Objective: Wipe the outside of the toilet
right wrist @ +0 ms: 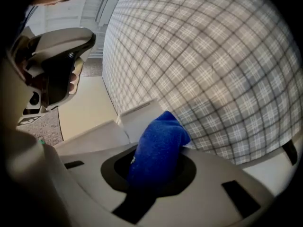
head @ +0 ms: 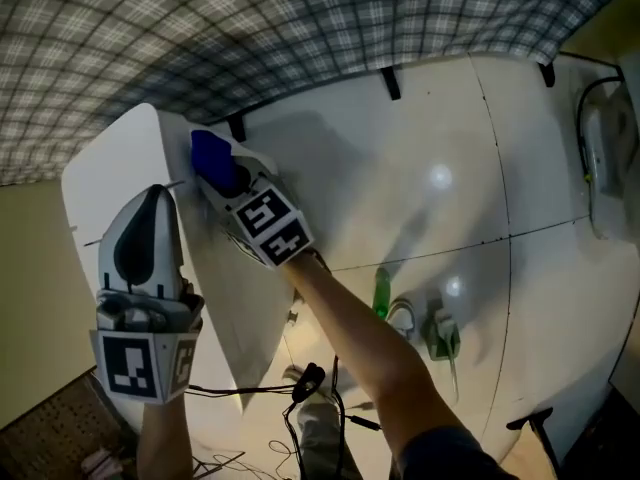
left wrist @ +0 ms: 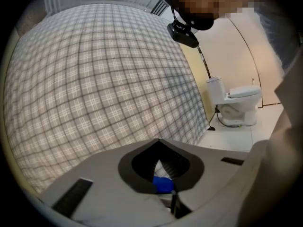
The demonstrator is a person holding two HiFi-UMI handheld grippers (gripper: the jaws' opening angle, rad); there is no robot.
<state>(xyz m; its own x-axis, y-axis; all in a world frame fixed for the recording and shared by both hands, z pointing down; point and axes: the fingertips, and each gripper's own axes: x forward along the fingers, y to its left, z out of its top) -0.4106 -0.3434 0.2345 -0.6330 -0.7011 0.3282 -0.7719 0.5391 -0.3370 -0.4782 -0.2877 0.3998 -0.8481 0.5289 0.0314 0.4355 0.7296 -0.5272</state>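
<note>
We hold the right claw (head: 222, 173) clenched on a bright blue fleecy cloth (head: 207, 153). In the right gripper view the cloth (right wrist: 158, 145) bulges out between the jaws toward 12 o'clock. In the head view it sits at 10 o'clock, at the upper edge of the glossy white toilet body (head: 110, 178) and seemingly touching it, just below the grey plaid wall covering (head: 300, 28). Our left claw (head: 158, 193) is at 8 o'clock over the same white body, pointing to 12 o'clock. Its tips are pressed together on nothing. In the left gripper view the dark opening behind those tips (left wrist: 160, 143) frames a bit of plaid and a scrap of blue. The two claws lie near each other but apart. White glossy floor tiles (head: 540, 298) spread from 1 to 5 o'clock, with a slim green item (head: 380, 293) near the centre and black cables (head: 300, 388) at 6 o'clock. At 3 o'clock in the left gripper view, a second white toilet (left wrist: 236, 105) stands well apart.
</note>
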